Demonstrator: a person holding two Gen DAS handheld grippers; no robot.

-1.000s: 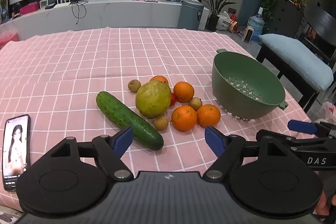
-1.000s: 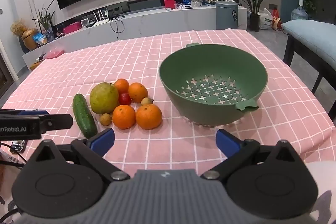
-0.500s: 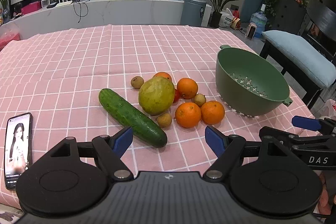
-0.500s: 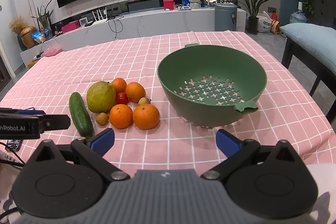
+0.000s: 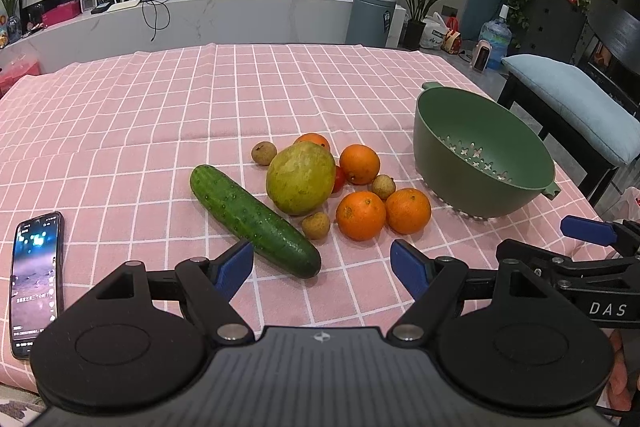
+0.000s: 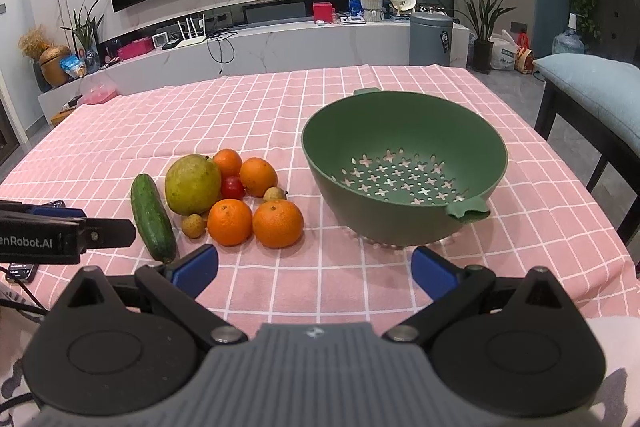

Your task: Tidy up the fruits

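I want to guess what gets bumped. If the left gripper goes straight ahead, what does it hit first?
Probably the cucumber: its near end lies between the open fingers of the left gripper, just ahead. Depth is hard to judge, so it might pass over it.

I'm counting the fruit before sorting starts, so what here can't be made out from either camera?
- Red fruit: mostly hidden behind the big yellow-green fruit in both views; kind unclear.
- Back orange: only its top shows in the left view.
- Phone: screen text too small; in the right view the left gripper covers it.
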